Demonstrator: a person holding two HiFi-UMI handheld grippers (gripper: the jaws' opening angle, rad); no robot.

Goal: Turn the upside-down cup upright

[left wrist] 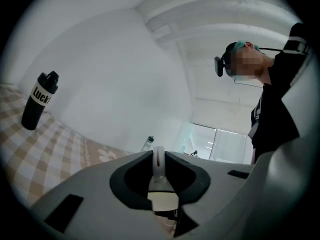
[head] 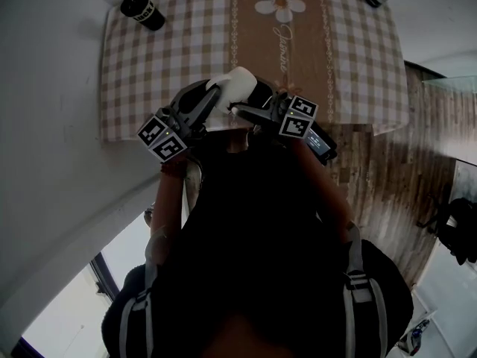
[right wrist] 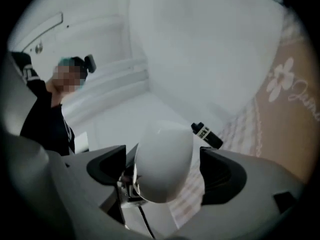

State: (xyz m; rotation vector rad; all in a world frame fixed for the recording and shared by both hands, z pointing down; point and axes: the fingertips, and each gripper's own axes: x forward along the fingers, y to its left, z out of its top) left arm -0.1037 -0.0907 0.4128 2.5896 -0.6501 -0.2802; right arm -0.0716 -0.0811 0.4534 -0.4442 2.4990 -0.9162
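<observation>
Jaws of the left gripper [left wrist: 159,159] pinch a thin edge of the cup [head: 239,83], held over the near edge of the table [head: 335,66], while the right gripper [right wrist: 165,166] stands wide around its body (gap on one side), so close it before rolling the cup upright.

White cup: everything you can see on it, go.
The white cup is plain, glossy and ceramic-looking, with a smooth rounded wall. It is held in the air over the near edge of the checked tablecloth, tilted, off every surface. The left gripper is clamped on a thin white part, handle or rim, unclear which. The body sits between the wide jaws of the right gripper, with a gap on one side.
</observation>
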